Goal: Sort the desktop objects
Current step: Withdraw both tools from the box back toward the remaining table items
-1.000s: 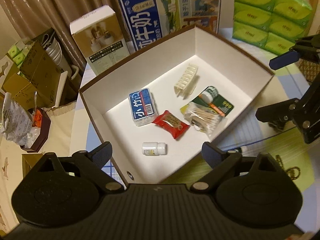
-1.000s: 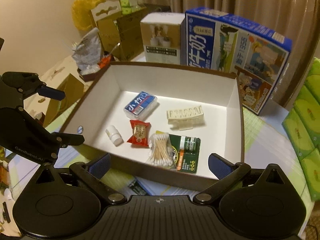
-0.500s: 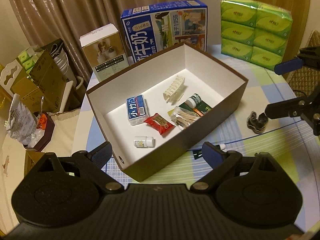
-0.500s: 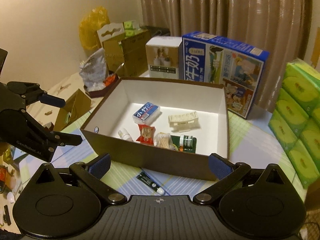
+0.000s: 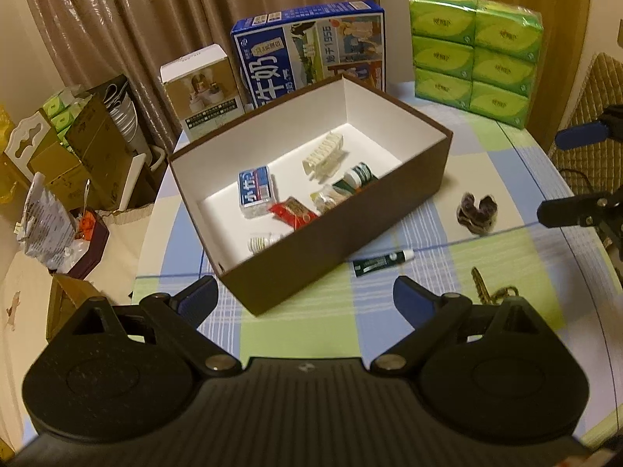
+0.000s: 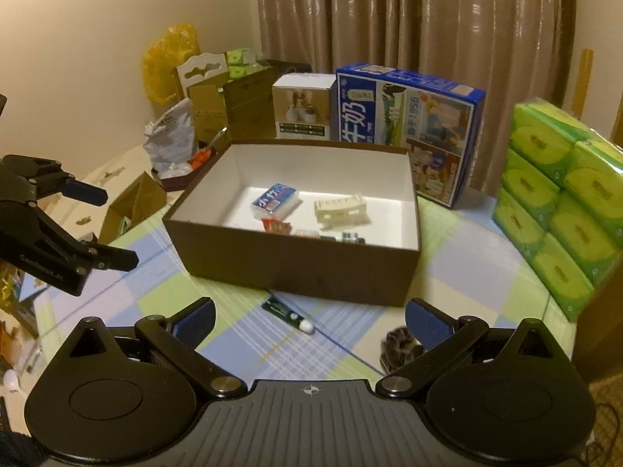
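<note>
A brown box [image 5: 412,179] [image 6: 296,260] with white inside walls stands on the checked tablecloth. It holds a blue pack [image 5: 255,190] [image 6: 276,200], a cream hair clip [image 5: 325,157] [image 6: 342,210], a red sachet [image 5: 292,212], a small white bottle [image 5: 261,242] and a green packet [image 5: 356,179]. In front of the box lie a green tube [image 5: 383,261] [image 6: 286,311], a dark furry scrunchie [image 5: 477,214] [image 6: 399,344] and a gold chain [image 5: 486,292]. My left gripper [image 5: 305,303] [image 6: 113,229] and right gripper [image 6: 311,321] [image 5: 560,179] are both open, empty and short of the box.
Behind the box stand a blue milk carton [image 5: 311,46] [image 6: 409,132], a small white carton [image 5: 202,85] and stacked green tissue packs [image 5: 475,54] [image 6: 560,202]. Cardboard boxes and bags [image 5: 70,148] crowd the left. A woven chair back [image 5: 588,116] is beyond the table's right edge.
Both grippers have pulled up and back from over the box. The tube, scrunchie and chain in front of it have come into view. Both stayed open.
</note>
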{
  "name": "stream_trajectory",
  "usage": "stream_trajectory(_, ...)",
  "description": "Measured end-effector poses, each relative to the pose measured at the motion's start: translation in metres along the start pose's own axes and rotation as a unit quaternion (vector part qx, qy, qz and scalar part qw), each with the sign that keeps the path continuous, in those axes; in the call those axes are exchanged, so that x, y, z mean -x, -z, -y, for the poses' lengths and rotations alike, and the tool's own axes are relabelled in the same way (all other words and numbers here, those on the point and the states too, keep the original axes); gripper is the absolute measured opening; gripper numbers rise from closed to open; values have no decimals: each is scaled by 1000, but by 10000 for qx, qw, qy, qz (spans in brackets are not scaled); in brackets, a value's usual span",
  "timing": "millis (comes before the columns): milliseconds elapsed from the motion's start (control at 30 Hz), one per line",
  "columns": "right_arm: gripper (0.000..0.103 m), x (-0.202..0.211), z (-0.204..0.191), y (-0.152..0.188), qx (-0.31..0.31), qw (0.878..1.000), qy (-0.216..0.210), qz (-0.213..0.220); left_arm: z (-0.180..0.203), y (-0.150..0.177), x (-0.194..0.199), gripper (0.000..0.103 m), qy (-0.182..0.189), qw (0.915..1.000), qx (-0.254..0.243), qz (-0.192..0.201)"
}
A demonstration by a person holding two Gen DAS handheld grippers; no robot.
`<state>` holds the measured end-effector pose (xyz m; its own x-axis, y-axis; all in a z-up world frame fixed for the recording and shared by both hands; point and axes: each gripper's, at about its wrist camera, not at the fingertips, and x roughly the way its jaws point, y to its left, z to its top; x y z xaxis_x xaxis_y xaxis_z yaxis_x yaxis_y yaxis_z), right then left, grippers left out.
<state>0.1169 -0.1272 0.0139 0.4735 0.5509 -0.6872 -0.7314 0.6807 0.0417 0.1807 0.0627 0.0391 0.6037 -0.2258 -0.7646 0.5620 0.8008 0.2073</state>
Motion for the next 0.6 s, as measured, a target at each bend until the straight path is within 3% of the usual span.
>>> stream_trajectory(600,101,6,-13,49,-347,9990,161,-217,25,47,-1,95,170,9986,353,-353)
